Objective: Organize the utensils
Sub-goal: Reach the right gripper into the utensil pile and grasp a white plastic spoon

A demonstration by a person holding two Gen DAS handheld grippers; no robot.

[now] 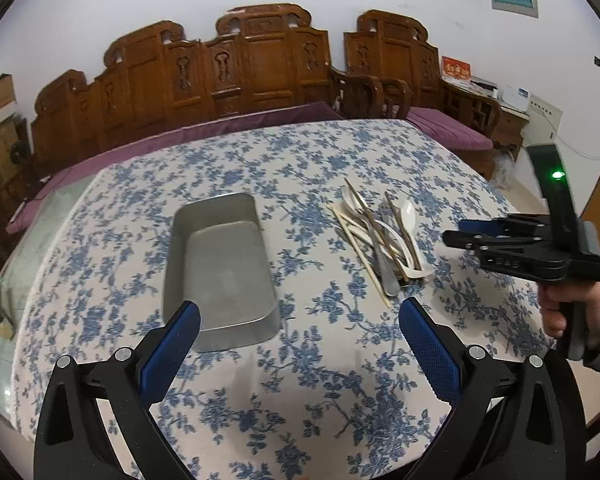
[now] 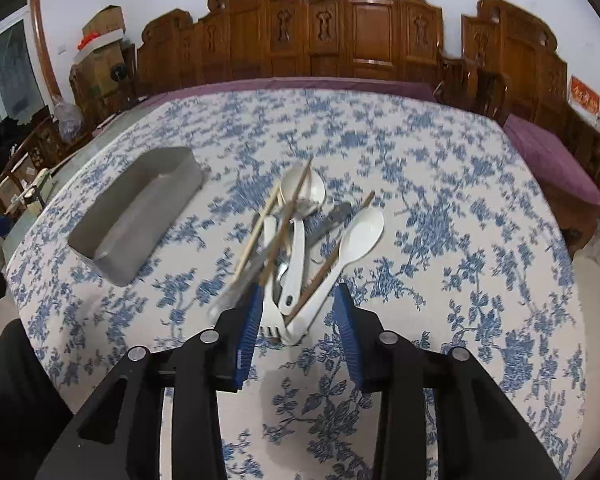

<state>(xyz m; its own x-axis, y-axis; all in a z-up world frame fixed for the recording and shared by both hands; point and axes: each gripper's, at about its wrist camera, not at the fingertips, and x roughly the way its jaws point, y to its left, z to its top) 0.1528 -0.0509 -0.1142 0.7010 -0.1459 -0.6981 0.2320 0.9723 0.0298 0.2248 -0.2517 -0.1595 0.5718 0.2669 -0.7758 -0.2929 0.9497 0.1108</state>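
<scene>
A heap of utensils (image 1: 380, 236) lies on the blue-flowered tablecloth: white spoons (image 2: 360, 236), a white fork (image 2: 270, 320), chopsticks (image 2: 284, 232) and a metal piece. Left of it stands an empty metal tray (image 1: 224, 264), also seen as the tray (image 2: 140, 208) in the right wrist view. My right gripper (image 2: 299, 291) is down at the near end of the heap, its jaws partly apart with the fork and spoon handles between them; the right pad stands clear of them. From the left wrist view this right gripper (image 1: 456, 232) shows side-on, right of the heap. My left gripper (image 1: 300, 310) hangs wide open above the cloth near the tray's front corner, holding nothing.
A person's hand (image 1: 568, 304) holds the right gripper's handle. A carved wooden bench (image 2: 372, 32) with purple cushions (image 1: 228, 128) runs behind the table. Cardboard boxes (image 2: 100, 40) are stacked at the back left. The table's glass edge (image 1: 28, 232) shows at the left.
</scene>
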